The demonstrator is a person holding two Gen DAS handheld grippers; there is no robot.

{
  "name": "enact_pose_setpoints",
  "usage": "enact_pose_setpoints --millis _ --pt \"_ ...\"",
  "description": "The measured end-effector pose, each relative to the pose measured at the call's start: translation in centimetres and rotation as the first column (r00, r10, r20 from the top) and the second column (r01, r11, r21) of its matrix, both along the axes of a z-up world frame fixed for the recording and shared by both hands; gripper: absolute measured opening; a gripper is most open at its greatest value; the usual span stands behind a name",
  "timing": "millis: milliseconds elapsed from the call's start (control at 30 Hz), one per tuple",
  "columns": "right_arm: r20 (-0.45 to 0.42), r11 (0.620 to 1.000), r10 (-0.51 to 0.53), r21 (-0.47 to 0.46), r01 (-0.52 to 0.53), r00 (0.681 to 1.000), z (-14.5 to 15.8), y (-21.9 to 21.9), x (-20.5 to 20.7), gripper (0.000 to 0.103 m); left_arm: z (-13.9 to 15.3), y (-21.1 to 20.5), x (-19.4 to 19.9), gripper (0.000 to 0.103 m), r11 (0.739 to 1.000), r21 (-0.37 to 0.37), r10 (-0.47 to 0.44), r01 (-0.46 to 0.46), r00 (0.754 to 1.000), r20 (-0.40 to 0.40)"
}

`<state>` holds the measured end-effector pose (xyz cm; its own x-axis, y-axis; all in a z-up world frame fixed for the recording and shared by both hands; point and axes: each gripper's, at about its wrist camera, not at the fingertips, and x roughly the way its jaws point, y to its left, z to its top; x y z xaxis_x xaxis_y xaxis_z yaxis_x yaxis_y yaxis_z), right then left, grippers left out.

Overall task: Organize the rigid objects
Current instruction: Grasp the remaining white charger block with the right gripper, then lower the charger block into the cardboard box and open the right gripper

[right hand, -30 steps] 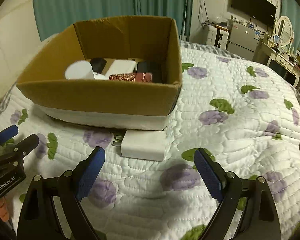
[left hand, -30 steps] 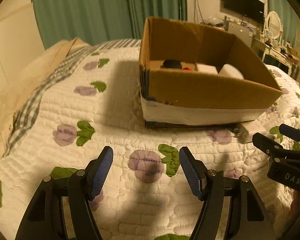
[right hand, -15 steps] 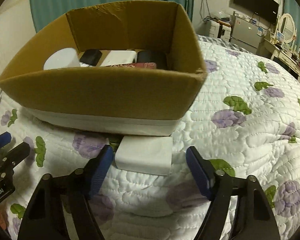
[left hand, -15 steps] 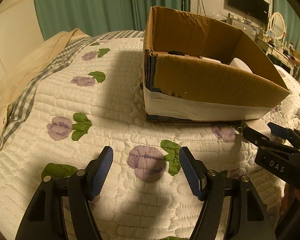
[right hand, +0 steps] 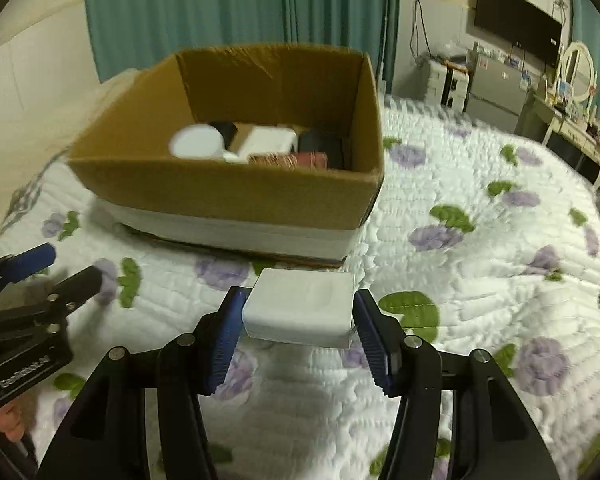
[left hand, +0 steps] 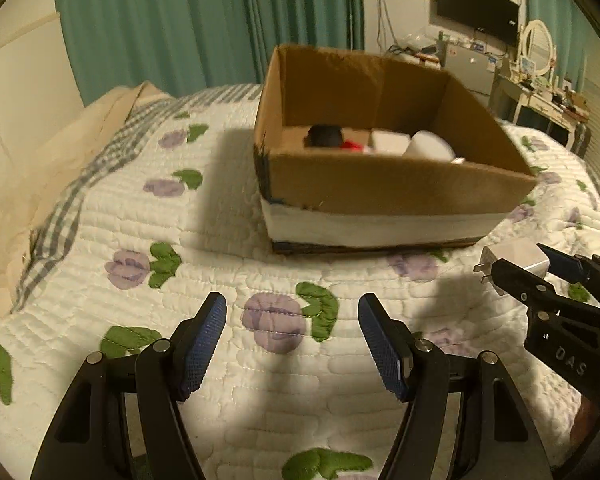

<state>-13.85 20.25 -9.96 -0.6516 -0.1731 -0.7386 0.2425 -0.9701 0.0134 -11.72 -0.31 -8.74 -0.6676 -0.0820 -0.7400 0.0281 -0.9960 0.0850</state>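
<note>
My right gripper point(right hand: 300, 316) is shut on a white power adapter point(right hand: 300, 306) and holds it just above the quilt, in front of the cardboard box point(right hand: 236, 196). The adapter point(left hand: 514, 260) also shows in the left wrist view, prongs pointing left, between the right gripper's fingers point(left hand: 512, 276). My left gripper point(left hand: 292, 344) is open and empty over the quilt, short of the box point(left hand: 380, 188). The box holds a white cylinder point(right hand: 196, 144), a white block point(right hand: 270, 140), black items and a red patterned item point(right hand: 296, 160).
The box sits on a bed with a white floral quilt point(left hand: 140, 240). Green curtains point(left hand: 180, 20) hang behind. A beige pillow point(left hand: 40, 168) lies at the left. A dresser with a mirror point(right hand: 576, 92) and a wall TV point(right hand: 516, 20) stand at the far right.
My right gripper moved forward around the white adapter, closed on it and lifted it off the quilt. My left gripper stayed open and rose slightly.
</note>
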Motion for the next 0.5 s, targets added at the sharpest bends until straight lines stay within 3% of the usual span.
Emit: enact_pose_setpoints --millis 300,500 --pt "-0.128 0.999 0.014 -0.042 -0.019 0.992 6.9 0.8 2.2 0.055 5.6 0.6 1.7 0.071 1.000 0.009 -0.024 0.025 0.993 -0.116" --pt "-0.227 0.996 0.033 -0.068 -0.049 0.973 11.9 0.4 2.0 0.055 9.0 0.6 0.6 0.071 0.999 0.012 -0.029 0.032 0.982 -0.188"
